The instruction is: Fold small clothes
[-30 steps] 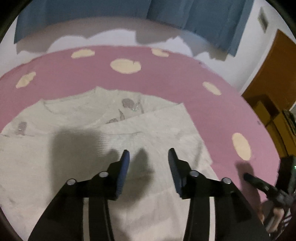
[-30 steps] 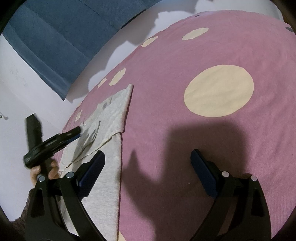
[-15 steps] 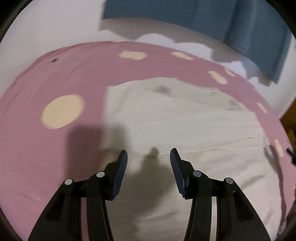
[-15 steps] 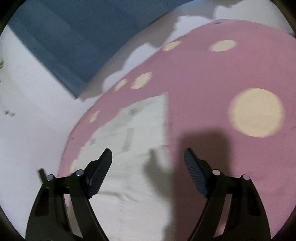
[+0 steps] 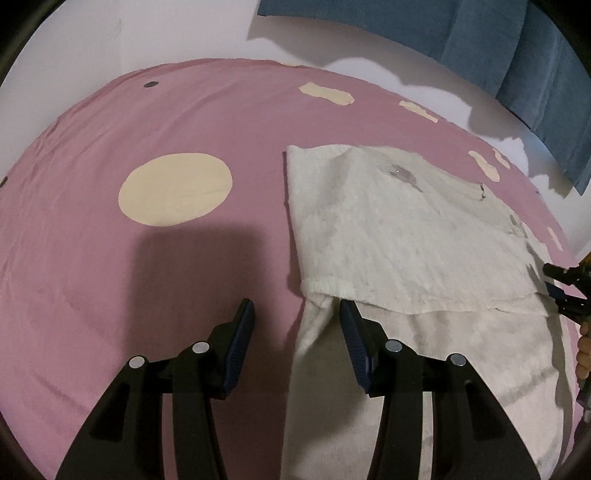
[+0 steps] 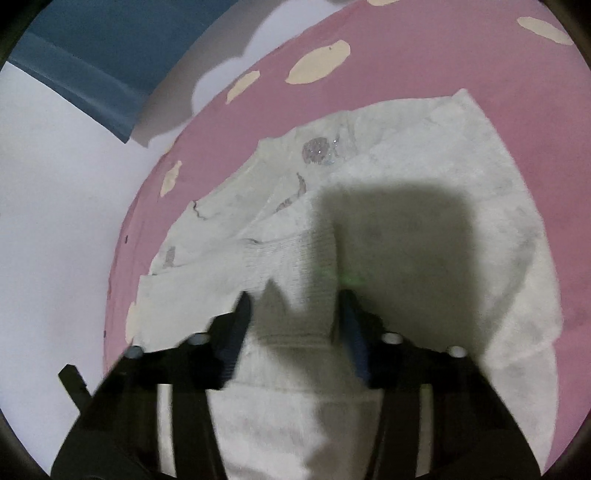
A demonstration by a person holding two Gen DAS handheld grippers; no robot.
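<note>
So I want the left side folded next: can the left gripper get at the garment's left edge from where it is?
Probably yes: the left gripper hangs open right above the cream garment edge, with only bare pink sheet beside it.

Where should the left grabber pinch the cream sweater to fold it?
Probably the cream sweater at its near left edge, by the ribbed cuff. That edge lies flat just ahead of the left gripper, so come from the bare pink sheet side.

A pink bedsheet (image 5: 110,258) with cream spots (image 5: 175,188) (one big, several small) covers the bed; a blue curtain (image 5: 480,33) hangs on the white wall (image 6: 55,184) behind.
</note>
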